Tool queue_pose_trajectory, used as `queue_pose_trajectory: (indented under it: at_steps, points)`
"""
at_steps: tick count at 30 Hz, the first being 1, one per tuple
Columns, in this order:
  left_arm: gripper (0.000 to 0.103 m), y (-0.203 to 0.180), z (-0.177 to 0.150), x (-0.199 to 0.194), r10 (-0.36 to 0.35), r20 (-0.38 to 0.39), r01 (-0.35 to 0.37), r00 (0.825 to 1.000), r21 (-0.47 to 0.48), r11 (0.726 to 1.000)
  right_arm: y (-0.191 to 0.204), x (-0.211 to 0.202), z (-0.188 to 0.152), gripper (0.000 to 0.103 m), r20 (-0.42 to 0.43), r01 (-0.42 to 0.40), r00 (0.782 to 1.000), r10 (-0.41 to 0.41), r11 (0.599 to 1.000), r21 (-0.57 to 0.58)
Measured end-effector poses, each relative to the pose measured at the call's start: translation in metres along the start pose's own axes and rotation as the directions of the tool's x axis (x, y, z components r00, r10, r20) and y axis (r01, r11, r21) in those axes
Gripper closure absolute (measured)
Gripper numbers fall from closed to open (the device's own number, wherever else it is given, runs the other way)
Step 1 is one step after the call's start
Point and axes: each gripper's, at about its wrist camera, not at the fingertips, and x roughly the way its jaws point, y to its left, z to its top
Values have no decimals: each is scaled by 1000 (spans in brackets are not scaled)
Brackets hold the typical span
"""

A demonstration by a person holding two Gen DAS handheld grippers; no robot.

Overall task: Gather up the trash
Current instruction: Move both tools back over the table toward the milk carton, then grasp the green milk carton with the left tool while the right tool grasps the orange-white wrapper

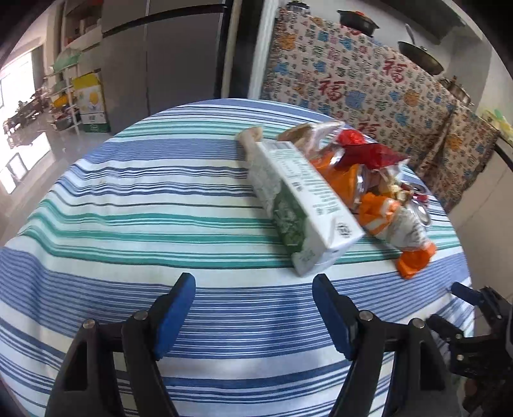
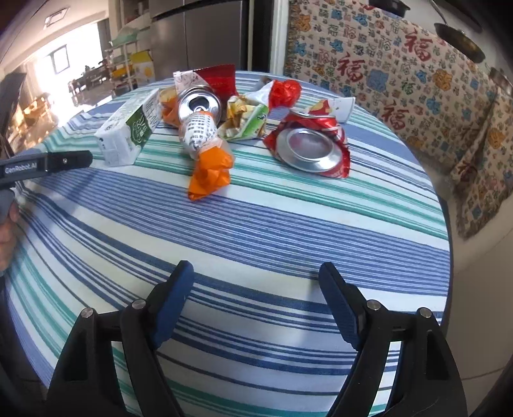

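My left gripper (image 1: 253,288) and my right gripper (image 2: 256,276) both hang spread over the near edge of the striped tablecloth (image 2: 256,224) with nothing between the blue pads. The trash sits toward the far edge — a green-and-white carton (image 2: 128,131), an orange wrapper (image 2: 210,173) just beside it, and a crushed red can (image 2: 309,146) to the right, apart from the wrapper.

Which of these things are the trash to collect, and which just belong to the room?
Trash to collect:
- green-and-white carton
- crushed red can
- silver can
- orange wrapper
- red packet
- green-and-yellow wrapper

Just there:
- striped tablecloth
- patterned cloth
- black pot
- refrigerator
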Motion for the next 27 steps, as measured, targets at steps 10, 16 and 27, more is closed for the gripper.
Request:
queue_pose_trajectory:
  at_steps: [10,16,27]
  points:
    - [23,-42,41,37,92,-11,-90,996,138,986,-5,8,8,18,11,-20,1000,19,999,29]
    - [57,-24,34,22,-6,-14,9,1000,176,984,2,3,34,18,91,-52,995,50,998,19]
    - [47,28,16,-8,-308,-122,316,944,59,947,0,22,61,76,120,-212,974,194,964,160]
